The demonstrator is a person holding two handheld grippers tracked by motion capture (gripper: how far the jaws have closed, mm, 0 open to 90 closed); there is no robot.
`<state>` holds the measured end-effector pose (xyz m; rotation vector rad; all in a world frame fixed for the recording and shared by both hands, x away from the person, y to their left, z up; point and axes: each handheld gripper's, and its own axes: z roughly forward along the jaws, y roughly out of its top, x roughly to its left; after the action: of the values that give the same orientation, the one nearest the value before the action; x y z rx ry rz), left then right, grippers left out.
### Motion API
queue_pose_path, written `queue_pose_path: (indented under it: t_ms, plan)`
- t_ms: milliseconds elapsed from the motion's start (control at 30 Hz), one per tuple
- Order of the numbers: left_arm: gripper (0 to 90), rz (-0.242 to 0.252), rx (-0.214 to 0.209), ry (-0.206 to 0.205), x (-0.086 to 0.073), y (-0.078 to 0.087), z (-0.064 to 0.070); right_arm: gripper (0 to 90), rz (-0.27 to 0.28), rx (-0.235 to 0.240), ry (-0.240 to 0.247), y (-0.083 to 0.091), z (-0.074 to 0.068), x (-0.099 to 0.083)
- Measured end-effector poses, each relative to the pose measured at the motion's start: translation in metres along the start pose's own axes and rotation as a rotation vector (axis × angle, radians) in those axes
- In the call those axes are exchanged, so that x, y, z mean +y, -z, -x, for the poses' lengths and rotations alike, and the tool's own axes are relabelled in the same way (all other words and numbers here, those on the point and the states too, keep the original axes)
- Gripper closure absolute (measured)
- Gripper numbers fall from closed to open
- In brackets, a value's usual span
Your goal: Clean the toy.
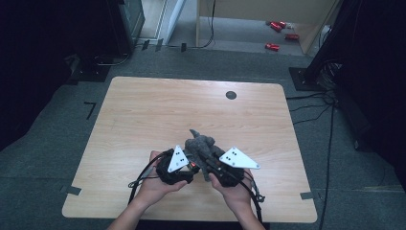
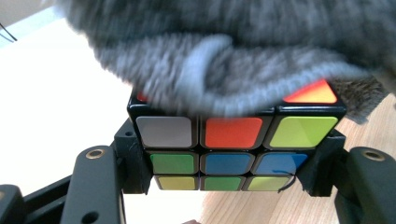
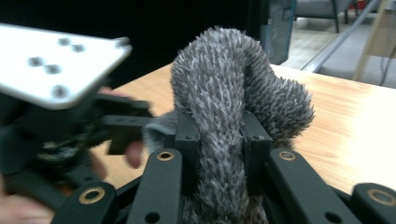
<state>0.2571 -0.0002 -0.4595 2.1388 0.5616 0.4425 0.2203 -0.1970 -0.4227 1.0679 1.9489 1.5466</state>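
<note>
Your left gripper [image 2: 231, 186] is clamped on the puzzle cube [image 2: 233, 149], held near the table's [image 1: 143, 110] front edge. Your right gripper [image 3: 219, 140] is clamped on the grey fuzzy cloth [image 3: 233, 93], which drapes over the cube's top. Wiping appears underway; the front face remains uncovered. The cloth's long axis runs away from you.

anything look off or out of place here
On the table nothing is spilled or damaged. The one oddity: red cans lie scattered on the floor beyond it. The grey cloth draped over the scrambled Rubik's cube looks deliberate.
</note>
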Motion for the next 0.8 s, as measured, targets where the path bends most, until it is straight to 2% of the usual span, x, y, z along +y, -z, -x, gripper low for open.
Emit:
queue_pose_path:
  t_ms: [67,133,200,300,367,500,567,633,700,733,767,800]
  plan:
    - [35.3,-0.01,-0.001,-0.002,-0.001,-0.001,0.0,75.0,-0.016,0.034,0.025,-0.003,-0.01,-0.002]
    - [35.4,-0.007,-0.006,0.005,-0.002,-0.001,-0.001,75.1,-0.025,0.032,0.048,-0.006,-0.015,-0.002]
    - [35.4,0.006,-0.005,0.011,-0.003,-0.001,-0.002,75.1,-0.028,0.032,0.027,-0.006,-0.007,0.0]
    - [35.4,0.003,-0.016,0.017,-0.003,-0.001,-0.004,75.2,-0.027,-0.036,0.003,-0.005,0.006,0.0]
    - [35.3,-0.001,-0.02,0.02,-0.004,-0.002,-0.004,75.2,-0.032,-0.019,-0.024,-0.005,0.007,-0.002]
    - [35.3,-0.004,-0.031,0.031,-0.005,-0.003,-0.004,75.1,-0.046,0.013,0.046,-0.009,-0.015,-0.002]
    - [35.3,0.007,-0.035,0.032,-0.004,-0.002,-0.003,75.1,-0.049,-0.009,0.066,-0.01,-0.018,-0.001]
    - [35.3,0.02,-0.048,0.02,-0.003,-0.001,-0.001,75.0,-0.035,-0.014,0.032,-0.008,-0.009,0.0]
    - [35.3,0.022,-0.051,0.019,-0.002,-0.001,0.0,75.0,-0.026,-0.057,-0.001,-0.004,0.003,0.001]
    - [35.3,0.024,-0.057,0.023,-0.002,-0.001,-0.001,75.0,-0.024,-0.048,-0.031,-0.002,0.007,0.0]
    - [35.3,0.026,-0.059,0.028,-0.002,-0.001,-0.001,75.1,-0.02,-0.037,-0.04,-0.002,0.008,0.0]
    - [35.3,0.021,-0.056,0.027,-0.002,-0.001,-0.002,75.1,-0.017,-0.03,-0.028,-0.001,0.005,0.0]
